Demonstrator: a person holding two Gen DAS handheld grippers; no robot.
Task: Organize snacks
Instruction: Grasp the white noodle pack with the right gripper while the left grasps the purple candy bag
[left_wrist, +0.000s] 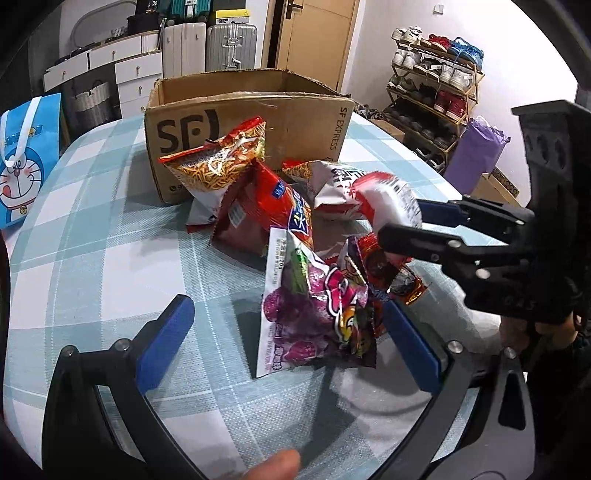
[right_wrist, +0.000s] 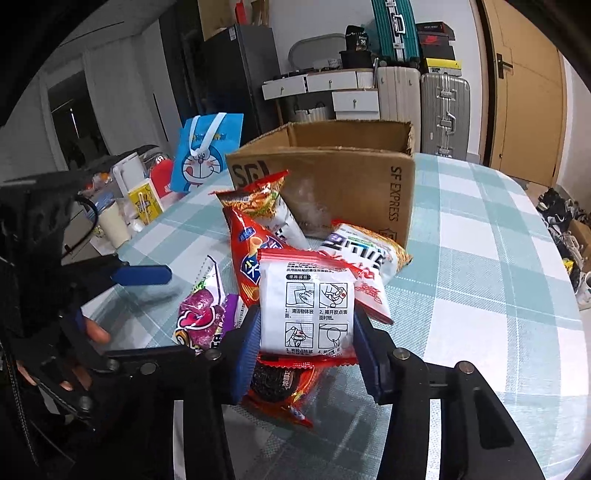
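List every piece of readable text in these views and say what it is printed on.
"SF" and "SF EXPRESS": cardboard box.
"36": black box on the white drawers.
Chinese print on the white packet in the right gripper and on the other snack bags: too small to read reliably.

Blue-padded tongs (right_wrist: 306, 347), white red-edged packet (right_wrist: 306, 314), purple packet (left_wrist: 314, 314), teal-checked tablecloth (left_wrist: 110, 229), brown box (left_wrist: 251, 110).

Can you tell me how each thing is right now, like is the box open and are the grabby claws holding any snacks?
cardboard box: open, upright on the table.
right gripper: shut on the white packet.
left gripper: open, pads either side of the purple snack bag, not pressing.
cookie pack: lying under the white packet.
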